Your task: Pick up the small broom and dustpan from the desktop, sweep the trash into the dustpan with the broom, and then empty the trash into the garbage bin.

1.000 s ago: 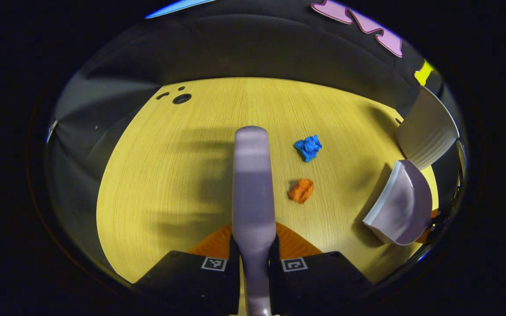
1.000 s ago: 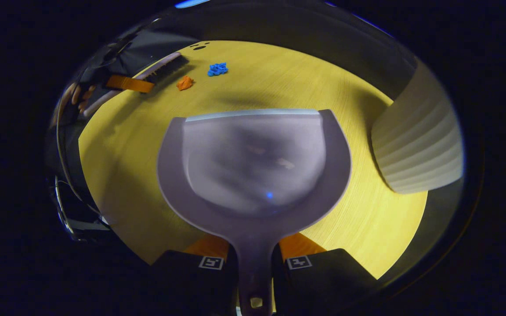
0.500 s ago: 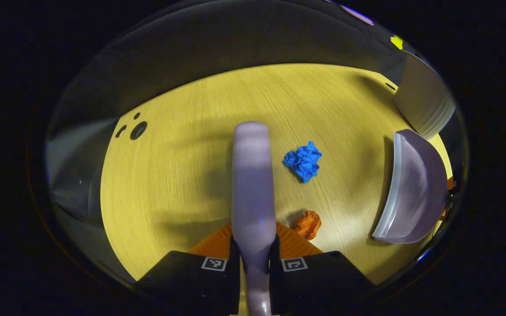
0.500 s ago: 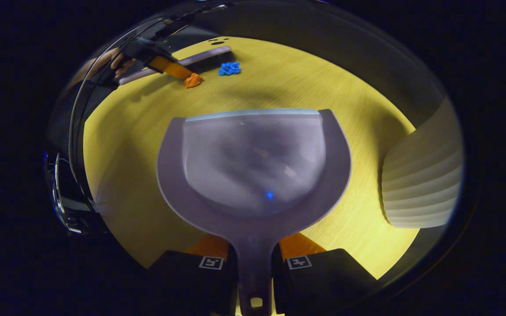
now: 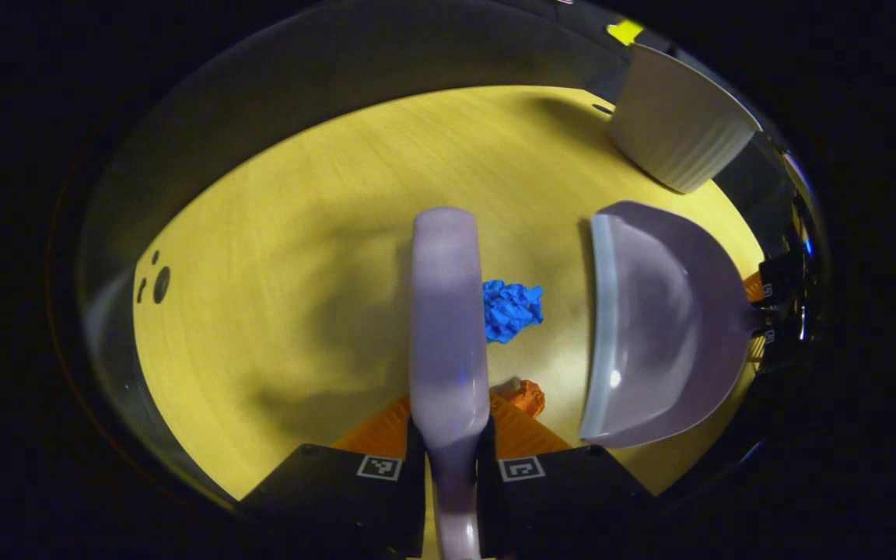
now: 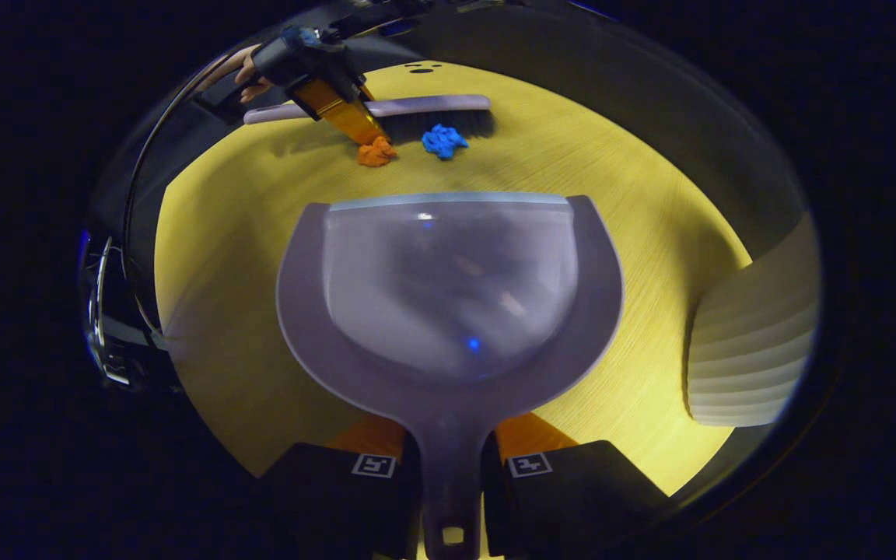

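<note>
Closer now: broom [image 5: 446, 311] and dustpan [image 5: 662, 323] have come together w/ the blue scrap [image 5: 512, 309] and orange scrap [image 5: 527, 395] between them on the desk [image 5: 277, 257]. Left gripper [image 5: 448, 467] pinches the broom handle, right gripper [image 6: 452, 465] pinches the dustpan handle. Bin [image 5: 677, 136] sits behind the dustpan.

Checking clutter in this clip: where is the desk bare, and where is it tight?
Bare: the wide stretch of desk between the broom and the holes, and the strip between dustpan and bin. Crowded: the gap from broom to dustpan, holding the blue wad and orange wad.
</note>
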`<state>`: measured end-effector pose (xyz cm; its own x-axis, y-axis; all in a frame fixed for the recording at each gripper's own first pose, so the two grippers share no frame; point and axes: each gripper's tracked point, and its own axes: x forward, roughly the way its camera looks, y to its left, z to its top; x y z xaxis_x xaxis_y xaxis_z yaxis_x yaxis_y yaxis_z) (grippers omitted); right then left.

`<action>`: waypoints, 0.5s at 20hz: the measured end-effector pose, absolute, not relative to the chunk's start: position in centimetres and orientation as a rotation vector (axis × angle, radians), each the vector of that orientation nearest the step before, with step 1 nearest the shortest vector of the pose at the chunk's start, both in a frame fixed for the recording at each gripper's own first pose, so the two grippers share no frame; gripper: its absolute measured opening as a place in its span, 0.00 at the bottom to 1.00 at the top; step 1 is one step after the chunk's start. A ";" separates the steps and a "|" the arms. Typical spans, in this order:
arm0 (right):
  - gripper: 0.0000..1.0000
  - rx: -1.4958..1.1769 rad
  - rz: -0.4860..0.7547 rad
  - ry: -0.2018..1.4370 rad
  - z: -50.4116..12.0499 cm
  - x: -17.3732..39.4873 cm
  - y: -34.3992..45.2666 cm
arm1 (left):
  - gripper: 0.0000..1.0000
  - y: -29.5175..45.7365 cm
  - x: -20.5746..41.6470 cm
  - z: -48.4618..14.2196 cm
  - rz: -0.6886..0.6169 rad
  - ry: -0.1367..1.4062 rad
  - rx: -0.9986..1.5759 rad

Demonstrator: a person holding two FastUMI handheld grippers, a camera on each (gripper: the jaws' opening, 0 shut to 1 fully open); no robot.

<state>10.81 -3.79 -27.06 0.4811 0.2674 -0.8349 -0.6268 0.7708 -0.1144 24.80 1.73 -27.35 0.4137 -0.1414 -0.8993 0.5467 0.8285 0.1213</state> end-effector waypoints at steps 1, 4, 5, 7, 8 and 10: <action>0.41 -0.450 0.571 0.913 -27.1 10.8 -3.9 | 0.29 0.5 24.0 -27.6 -0.471 1.068 0.448; 0.37 -0.453 0.571 0.917 -27.1 10.5 -4.0 | 0.29 -1.9 21.7 -28.2 -0.521 1.086 0.471; 0.37 -0.460 0.574 0.898 -27.0 10.7 -4.0 | 0.31 -2.6 21.0 -28.1 -0.543 1.091 0.441; 0.37 -0.486 0.560 0.870 -27.5 11.1 -4.1 | 0.29 -4.4 18.3 -27.9 -0.607 1.144 0.343; 0.41 -0.482 0.557 0.870 -27.3 10.8 -4.0 | 0.32 -4.8 17.4 -27.7 -0.624 1.160 0.337; 0.37 -0.466 0.551 0.876 -27.1 11.0 -4.1 | 0.31 -5.6 17.0 -28.1 -0.640 1.160 0.323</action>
<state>11.00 -4.06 -27.12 0.5194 0.2574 -0.8148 -0.6234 0.7663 -0.1553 16.99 -5.58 -28.10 0.2499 -0.2991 -0.9209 0.6191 0.7806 -0.0855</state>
